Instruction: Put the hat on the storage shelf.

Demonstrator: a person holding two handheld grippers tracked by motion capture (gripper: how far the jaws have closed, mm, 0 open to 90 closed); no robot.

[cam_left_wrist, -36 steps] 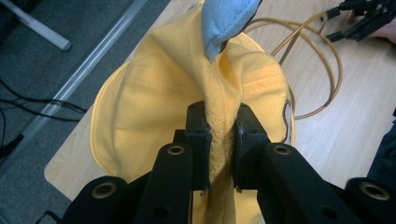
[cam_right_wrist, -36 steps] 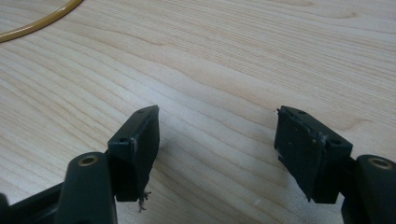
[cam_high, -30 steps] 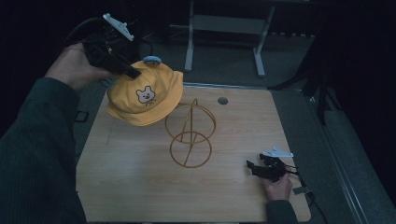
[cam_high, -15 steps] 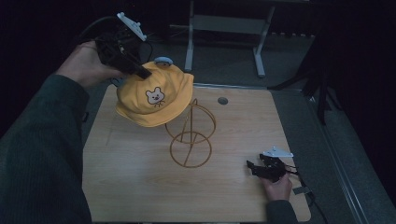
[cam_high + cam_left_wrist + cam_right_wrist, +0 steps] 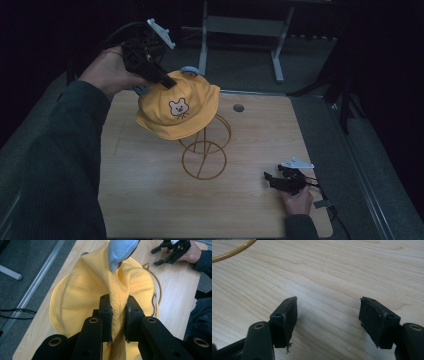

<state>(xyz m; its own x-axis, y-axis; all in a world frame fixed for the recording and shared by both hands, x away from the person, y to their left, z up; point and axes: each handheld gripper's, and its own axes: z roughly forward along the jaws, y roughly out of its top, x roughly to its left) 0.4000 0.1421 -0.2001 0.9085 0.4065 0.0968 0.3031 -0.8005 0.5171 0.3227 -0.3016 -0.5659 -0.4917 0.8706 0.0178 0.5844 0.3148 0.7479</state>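
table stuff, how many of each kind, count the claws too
yellow hat, pinched in the left claw: 1
wire stand: 1
claws, the left one plus the open right claw: 2
total: 4

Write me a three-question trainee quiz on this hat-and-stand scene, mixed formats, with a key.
1. True or false: the left gripper is pinching a fold of the yellow hat.
2. Multiple choice: the right gripper is (A) shut on the wire stand, (B) open and holding nothing, low at the wooden table, (C) shut on the hat's brim.
3. Fill in: the hat is held over the top of the ____, with the bear face on its crown turned toward the high view's camera.

Key: 1 true; 2 B; 3 wire stand.
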